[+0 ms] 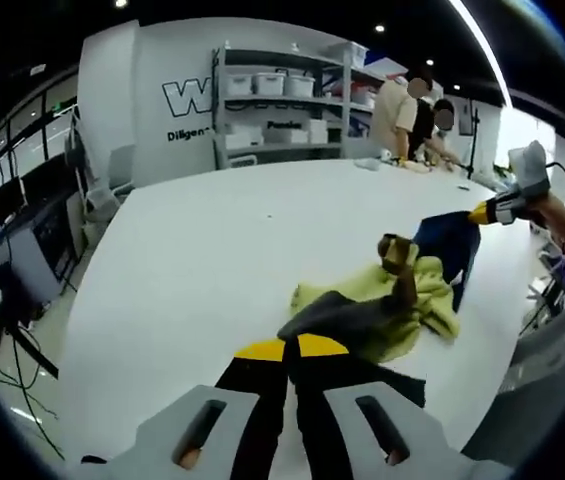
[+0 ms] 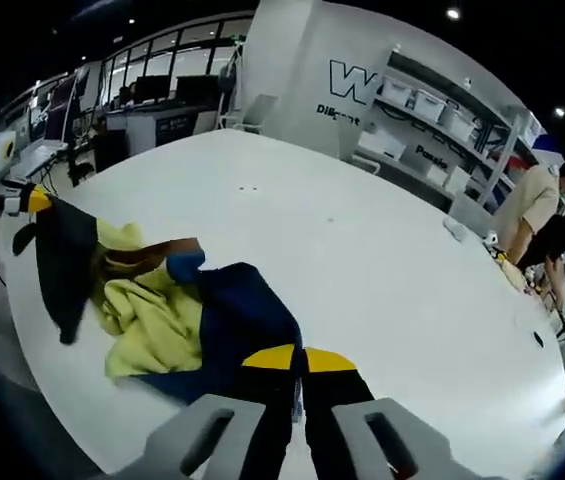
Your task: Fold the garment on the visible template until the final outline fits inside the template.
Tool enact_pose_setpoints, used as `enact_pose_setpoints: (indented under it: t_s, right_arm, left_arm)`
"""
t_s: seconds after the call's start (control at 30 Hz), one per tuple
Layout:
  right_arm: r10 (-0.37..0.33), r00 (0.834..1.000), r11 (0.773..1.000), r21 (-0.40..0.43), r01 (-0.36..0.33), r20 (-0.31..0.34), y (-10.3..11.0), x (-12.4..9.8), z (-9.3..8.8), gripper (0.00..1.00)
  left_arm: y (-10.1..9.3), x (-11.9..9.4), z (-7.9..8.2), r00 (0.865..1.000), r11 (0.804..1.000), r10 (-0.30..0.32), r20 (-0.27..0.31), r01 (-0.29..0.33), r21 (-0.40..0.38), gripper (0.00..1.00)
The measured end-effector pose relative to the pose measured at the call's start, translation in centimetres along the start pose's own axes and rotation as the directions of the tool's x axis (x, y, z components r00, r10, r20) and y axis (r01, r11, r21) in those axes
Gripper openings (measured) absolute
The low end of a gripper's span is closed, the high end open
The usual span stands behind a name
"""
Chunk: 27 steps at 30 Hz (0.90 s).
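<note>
A crumpled garment (image 1: 430,300) of yellow-green, navy, black and brown cloth lies bunched on the white table (image 1: 232,250). At the bottom of the left gripper view, my left gripper (image 1: 291,348) is shut on a black part of it. My right gripper (image 1: 482,213) comes in from the right, lifting a navy part (image 1: 447,245) off the table. In the right gripper view, my right gripper (image 2: 300,358) is shut on the navy cloth (image 2: 242,315). The left gripper (image 2: 34,200) at far left holds a hanging black flap (image 2: 62,260), with the yellow-green part (image 2: 152,315) between them.
A shelf rack (image 1: 282,100) with white bins stands beyond the table's far edge. Two people (image 1: 417,115) work at the far right corner. Desks with monitors (image 2: 152,100) line the windows. Small items (image 2: 457,228) lie near the table's far rim.
</note>
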State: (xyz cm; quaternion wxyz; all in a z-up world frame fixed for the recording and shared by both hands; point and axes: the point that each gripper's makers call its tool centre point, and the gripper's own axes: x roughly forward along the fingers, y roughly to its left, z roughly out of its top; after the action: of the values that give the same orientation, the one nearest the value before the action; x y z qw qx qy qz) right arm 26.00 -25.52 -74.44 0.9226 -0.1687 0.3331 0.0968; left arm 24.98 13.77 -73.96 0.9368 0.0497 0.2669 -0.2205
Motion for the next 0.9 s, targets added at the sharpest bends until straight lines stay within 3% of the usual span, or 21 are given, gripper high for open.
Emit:
enact_pose_setpoints:
  t_s: [0.27, 0.7, 0.9]
  right_arm:
    - [0.015, 1.0, 1.0, -0.005, -0.015, -0.004, -0.8, -0.9, 0.1, 0.0]
    - [-0.004, 0.997, 0.999, -0.04, 0.008, 0.078, -2.0, -4.1, 2.8, 0.0]
    - [0.013, 0.998, 0.999, -0.051, -0.01, 0.059, -1.7, -2.9, 2.0, 0.0]
  left_arm:
    - [1.5, -1.5, 0.9, 1.0, 1.0, 0.005, -0.006, -0.005, -0.001, 0.03]
    - [2.6, -4.5, 4.5, 0.998, 0.998, 0.001, 0.058, -0.005, 0.059, 0.03]
    - [3.8, -3.0, 3.5, 0.999, 0.997, 0.018, 0.04, -0.021, 0.071, 0.04]
